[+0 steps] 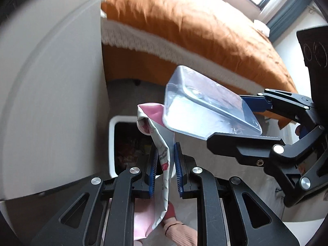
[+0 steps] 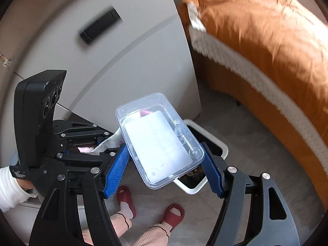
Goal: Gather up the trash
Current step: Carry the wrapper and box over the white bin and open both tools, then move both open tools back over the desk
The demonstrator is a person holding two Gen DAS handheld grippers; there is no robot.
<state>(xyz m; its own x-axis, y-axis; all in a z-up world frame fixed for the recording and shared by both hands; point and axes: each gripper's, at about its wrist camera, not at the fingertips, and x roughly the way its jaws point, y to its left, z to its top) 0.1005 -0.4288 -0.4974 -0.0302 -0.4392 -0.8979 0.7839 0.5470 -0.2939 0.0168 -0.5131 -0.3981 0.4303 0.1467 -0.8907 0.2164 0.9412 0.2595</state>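
Left fingers pinch a pink-white wrapper; right fingers clamp a clear plastic container.

clear glossy plastic box; crinkled pink-white wrapper; matt white plastic bin; rumpled orange cloth bedspread, fringed.

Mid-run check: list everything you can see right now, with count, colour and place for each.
plastic container: one, clear, held over the bin.
wrapper: one, pink and white, crumpled, pinched above the bin.
trash bin: one, white, open, on the floor by the cabinet.
cabinet: one, pale grey, left of the bed.
bed cover: one, orange with white fringe.
slippers: two, red, on the person's feet.
left gripper: black, blue fingers, shut on the wrapper.
right gripper: black, blue fingers, around the container.
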